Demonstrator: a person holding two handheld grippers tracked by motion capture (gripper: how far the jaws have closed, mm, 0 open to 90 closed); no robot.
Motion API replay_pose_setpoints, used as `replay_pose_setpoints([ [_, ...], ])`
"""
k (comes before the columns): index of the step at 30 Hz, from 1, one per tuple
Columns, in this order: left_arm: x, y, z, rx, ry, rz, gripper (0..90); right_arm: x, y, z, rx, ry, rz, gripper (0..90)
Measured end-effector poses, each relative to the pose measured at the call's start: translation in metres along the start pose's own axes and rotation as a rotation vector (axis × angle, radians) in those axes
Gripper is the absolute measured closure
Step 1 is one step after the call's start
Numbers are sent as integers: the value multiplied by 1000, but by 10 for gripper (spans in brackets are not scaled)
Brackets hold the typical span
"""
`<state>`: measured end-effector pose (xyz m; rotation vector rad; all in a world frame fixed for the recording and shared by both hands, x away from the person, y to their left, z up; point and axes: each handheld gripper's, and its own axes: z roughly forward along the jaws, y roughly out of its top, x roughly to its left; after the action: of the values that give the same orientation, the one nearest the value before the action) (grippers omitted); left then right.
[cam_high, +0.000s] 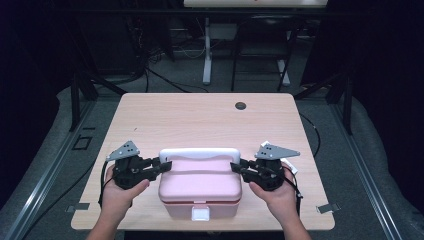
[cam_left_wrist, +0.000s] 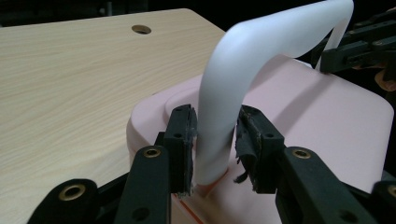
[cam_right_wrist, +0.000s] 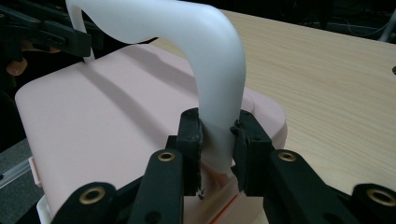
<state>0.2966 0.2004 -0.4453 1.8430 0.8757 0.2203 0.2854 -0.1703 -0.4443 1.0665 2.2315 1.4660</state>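
The pink box sat at the near edge of the worktop, its white handle raised over the lid. From the high view the claw tips were too small to read against the handle's ends. The left gripper view settled it: the left claw straddled the handle's left leg, one pad touching, the other showing a narrow gap, so it stood open around the leg. The right gripper view showed the right claw clamped on the handle's other leg, both pads pressed against it. Only the high view showed the white latch on the box's near face and the hole beyond the box.
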Motion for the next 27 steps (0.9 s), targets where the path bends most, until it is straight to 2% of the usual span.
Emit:
replay_pose_setpoints([
  [4, -1, -1, -4, 2, 13, -3, 658, -1, 0, 1, 5, -1, 0, 737],
  [9, -4, -2, -17, 10, 28, 14, 691, -1, 4, -1, -5, -2, -1, 738],
  [10, -4, -2, -17, 10, 28, 14, 709, -1, 4, -1, -5, -2, -1, 738],
  [13, -7, -1, -33, -8, 51, 26, 761, -1, 7, -2, -16, -5, -1, 738],
  [16, -8, -2, -41, -14, 50, 34, 834, 0, 9, -3, -24, -5, 0, 738],
  [17, -10, -4, -45, -15, 48, 35, 834, 0, 9, -4, -28, -5, 1, 738],
  [19, -12, -10, -49, 8, 51, 39, 894, 0, 11, -6, -44, -7, 2, 739],
  [27, -12, -23, -46, 56, 42, 42, 900, -1, 13, -6, -58, -9, 11, 738],
])
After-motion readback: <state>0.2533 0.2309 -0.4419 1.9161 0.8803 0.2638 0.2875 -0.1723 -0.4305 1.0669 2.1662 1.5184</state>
